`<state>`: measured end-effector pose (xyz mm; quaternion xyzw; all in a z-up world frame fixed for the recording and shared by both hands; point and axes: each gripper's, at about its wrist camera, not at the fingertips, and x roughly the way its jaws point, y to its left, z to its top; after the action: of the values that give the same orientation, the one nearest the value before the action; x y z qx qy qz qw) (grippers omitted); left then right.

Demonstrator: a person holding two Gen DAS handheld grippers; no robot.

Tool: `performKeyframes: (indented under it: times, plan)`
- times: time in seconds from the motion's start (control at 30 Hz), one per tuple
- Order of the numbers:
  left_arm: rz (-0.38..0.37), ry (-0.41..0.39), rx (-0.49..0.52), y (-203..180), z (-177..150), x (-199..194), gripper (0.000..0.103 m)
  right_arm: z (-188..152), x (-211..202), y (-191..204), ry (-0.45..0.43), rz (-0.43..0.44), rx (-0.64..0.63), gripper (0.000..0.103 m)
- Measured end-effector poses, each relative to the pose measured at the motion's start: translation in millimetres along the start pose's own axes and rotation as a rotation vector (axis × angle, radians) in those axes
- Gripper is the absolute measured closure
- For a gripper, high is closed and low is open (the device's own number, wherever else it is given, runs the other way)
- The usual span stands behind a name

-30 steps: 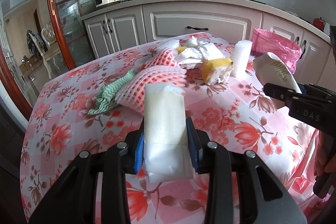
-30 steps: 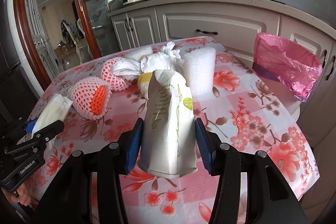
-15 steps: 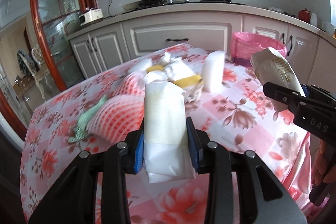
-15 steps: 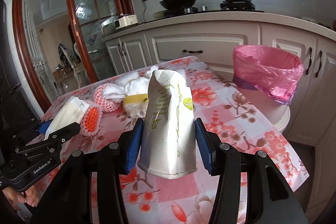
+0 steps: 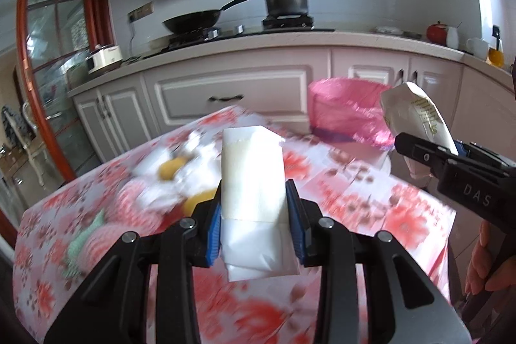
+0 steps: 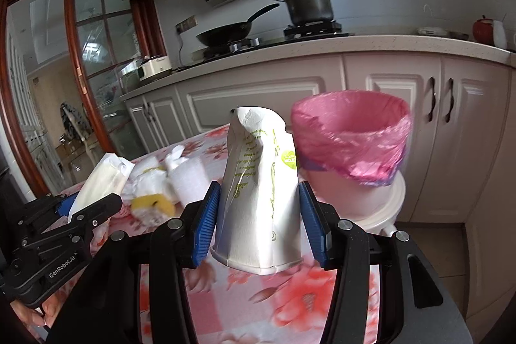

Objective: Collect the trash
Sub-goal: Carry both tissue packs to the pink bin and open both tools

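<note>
Left gripper [image 5: 254,228] clamped on white packet [image 5: 253,179], held above table [image 5: 403,208]. Right gripper [image 6: 258,224] clamped on crushed paper cup [image 6: 258,192], near bin [image 6: 351,131] off table's far corner. Both judged light, crushable; gripped across flat sides.

Floral-clothed table [image 5: 403,215]; crumpled tissues [image 6: 145,179], foam nets [image 5: 135,205], green cloth [image 5: 80,247].

"DAS" on the right tongs [image 5: 429,152] – "GenRobot.AI" on the left tongs [image 6: 93,208]
</note>
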<state>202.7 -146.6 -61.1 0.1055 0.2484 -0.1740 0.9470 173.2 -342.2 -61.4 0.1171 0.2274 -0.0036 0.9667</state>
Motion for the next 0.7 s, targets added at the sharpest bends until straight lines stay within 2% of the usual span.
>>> performKeyframes:
  times: [0.43,0.7]
  plan:
    - [-0.176,-0.085,0.002,-53,96,86,0.069,60,36,-76,-0.078,-0.109,-0.030,0.055]
    - [-0.263,-0.072,-0.034,-82,148,157,0.069,100,86,-127,-0.079,-0.137,-0.039,0.055]
